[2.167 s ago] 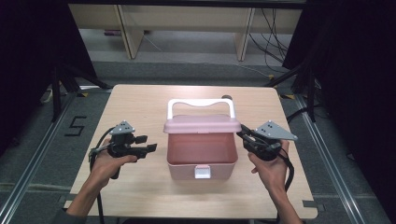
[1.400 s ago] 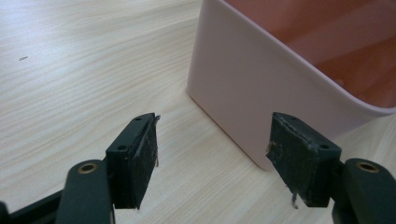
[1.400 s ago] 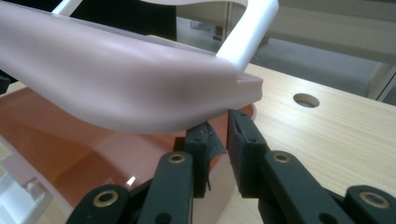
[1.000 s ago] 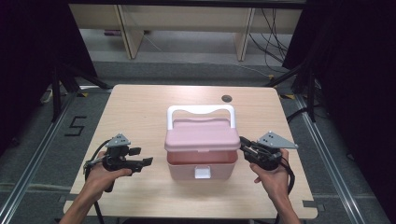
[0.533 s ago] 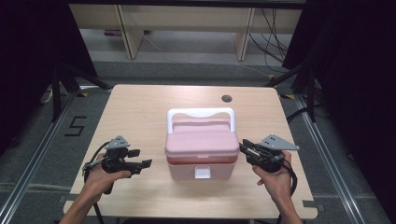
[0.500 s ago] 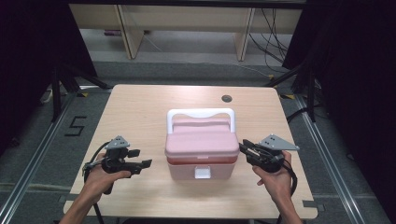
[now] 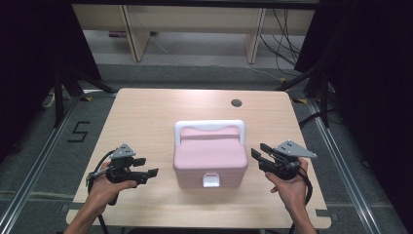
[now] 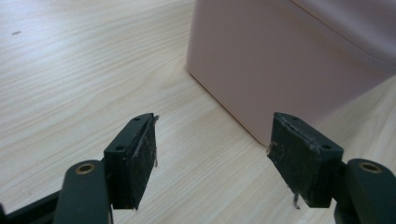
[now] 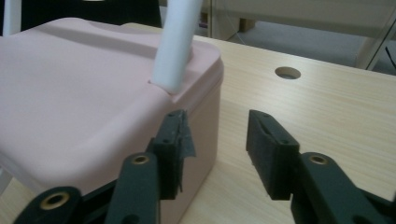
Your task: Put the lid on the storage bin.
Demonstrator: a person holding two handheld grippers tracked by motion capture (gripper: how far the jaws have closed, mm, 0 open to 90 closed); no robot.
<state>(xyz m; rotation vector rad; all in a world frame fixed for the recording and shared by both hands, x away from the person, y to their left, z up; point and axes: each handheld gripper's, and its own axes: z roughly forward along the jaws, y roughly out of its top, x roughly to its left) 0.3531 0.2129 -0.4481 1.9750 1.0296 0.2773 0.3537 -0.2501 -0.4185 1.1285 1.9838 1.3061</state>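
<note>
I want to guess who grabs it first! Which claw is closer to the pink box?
The right claw, though it's nearly even. It sits just off the pink box on its right side, open. The left claw waits a little farther off its left side, also open.

Wooden table (image 7: 146,117) on grey floor (image 7: 44,141), black curtains (image 7: 370,73) beside.

The box (image 7: 210,158) sits in the middle of the table (image 7: 146,117). The left gripper (image 7: 146,166) is at nine o'clock from it, and the right gripper (image 7: 258,160) is at three o'clock (both near it, not touching). The handle (image 7: 209,127) stands on the lid. A hole (image 7: 236,103) lies behind, at about one o'clock.
</note>
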